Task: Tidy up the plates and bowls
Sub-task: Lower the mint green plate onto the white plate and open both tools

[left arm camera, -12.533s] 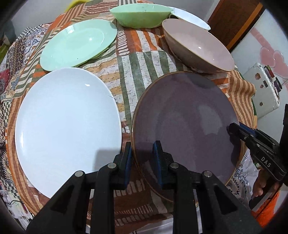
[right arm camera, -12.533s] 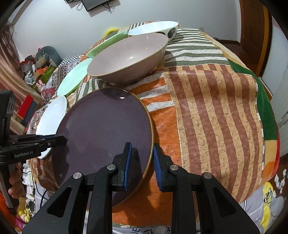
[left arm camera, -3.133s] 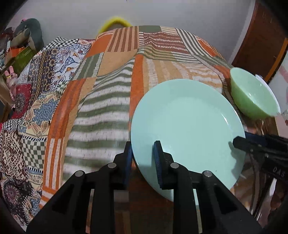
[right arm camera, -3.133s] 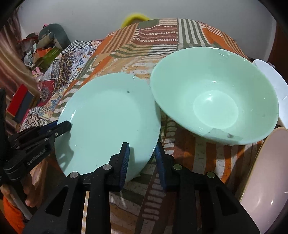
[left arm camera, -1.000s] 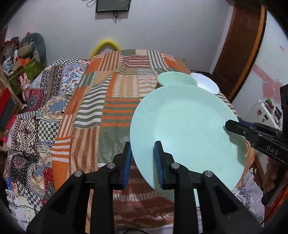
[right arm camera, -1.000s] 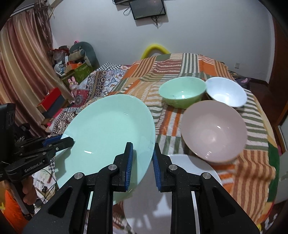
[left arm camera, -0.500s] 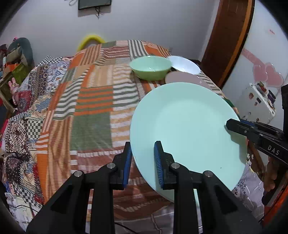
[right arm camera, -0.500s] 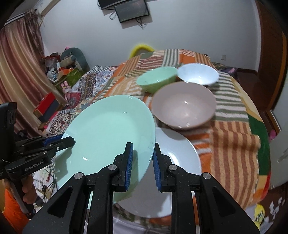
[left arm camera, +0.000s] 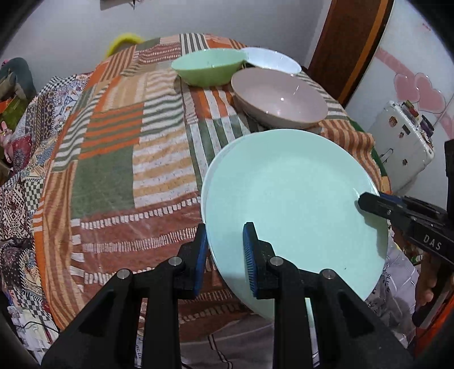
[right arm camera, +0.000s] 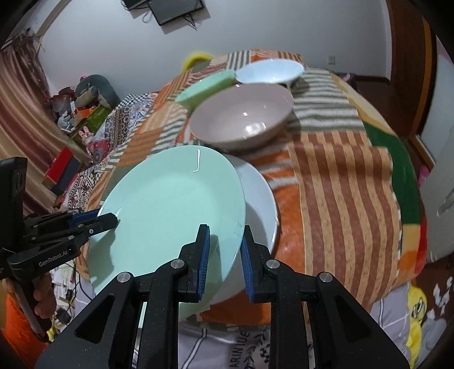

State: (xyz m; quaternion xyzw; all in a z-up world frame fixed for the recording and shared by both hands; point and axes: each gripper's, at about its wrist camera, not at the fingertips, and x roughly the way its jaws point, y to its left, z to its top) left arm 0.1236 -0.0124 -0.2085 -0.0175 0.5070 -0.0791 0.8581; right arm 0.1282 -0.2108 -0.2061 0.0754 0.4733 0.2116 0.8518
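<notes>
I carry the mint-green plate (right arm camera: 170, 215) between two sets of tongs: left tongs (left arm camera: 224, 255) nipped on its left rim, right tongs (right arm camera: 224, 255) nearly closed on its right rim. It hangs tilted just above the white plate (right arm camera: 261, 204) on the tabletop (left arm camera: 113, 176), offset toward my left. Both tongs point steeply downward. The pink bowl (right arm camera: 241, 116), green bowl (left arm camera: 208, 65) and white bowl (right arm camera: 269, 69) stand beyond.

We see a grey wall (right arm camera: 255, 25) with a monitor (right arm camera: 176, 8) at twelve o'clock and a brown curtain (right arm camera: 17, 108) at nine.
</notes>
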